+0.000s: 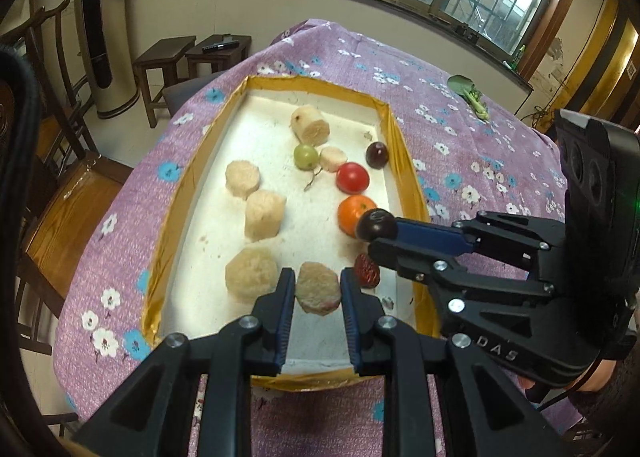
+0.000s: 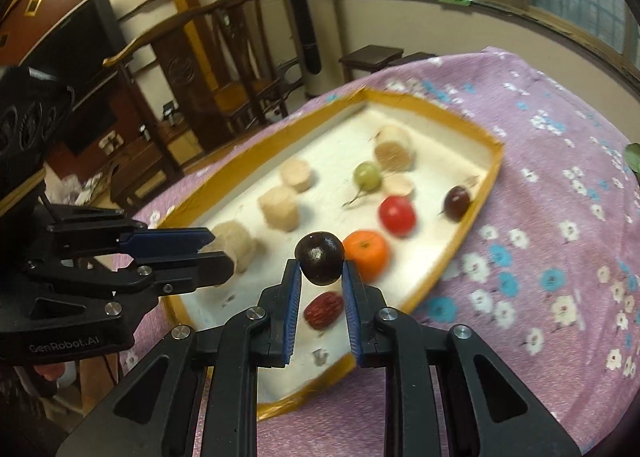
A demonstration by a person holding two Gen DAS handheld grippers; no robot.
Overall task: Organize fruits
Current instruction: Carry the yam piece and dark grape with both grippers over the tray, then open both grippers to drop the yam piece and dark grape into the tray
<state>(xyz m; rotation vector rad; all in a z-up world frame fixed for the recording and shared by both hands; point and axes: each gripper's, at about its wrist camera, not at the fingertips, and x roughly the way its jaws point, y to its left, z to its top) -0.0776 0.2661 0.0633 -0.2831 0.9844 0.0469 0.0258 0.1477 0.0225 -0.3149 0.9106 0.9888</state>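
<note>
A white foam tray (image 1: 192, 185) (image 2: 432, 105) with a gold rim lies on the table. In it are several pale fruit chunks (image 1: 264, 213), a green grape (image 1: 306, 156) (image 2: 366, 176), a red tomato (image 1: 352, 177) (image 2: 396, 215), an orange tangerine (image 1: 350, 213) (image 2: 368, 253), a dark grape (image 1: 377, 155) (image 2: 457, 201) and a red jujube (image 1: 366, 271) (image 2: 323, 311). My left gripper (image 1: 317, 281) (image 2: 218, 251) is shut on a pale chunk (image 1: 318, 293) over the tray's near end. My right gripper (image 2: 320, 263) (image 1: 380, 233) is shut on a dark round fruit (image 2: 320, 263) (image 1: 376, 224), just above the tangerine and jujube.
A purple flowered cloth (image 1: 460, 161) (image 2: 540, 217) covers the table. A leafy green vegetable (image 1: 472, 93) lies at its far right. Wooden chairs (image 1: 60, 193) (image 2: 224, 69) and low stools (image 1: 168, 53) stand beyond the left edge.
</note>
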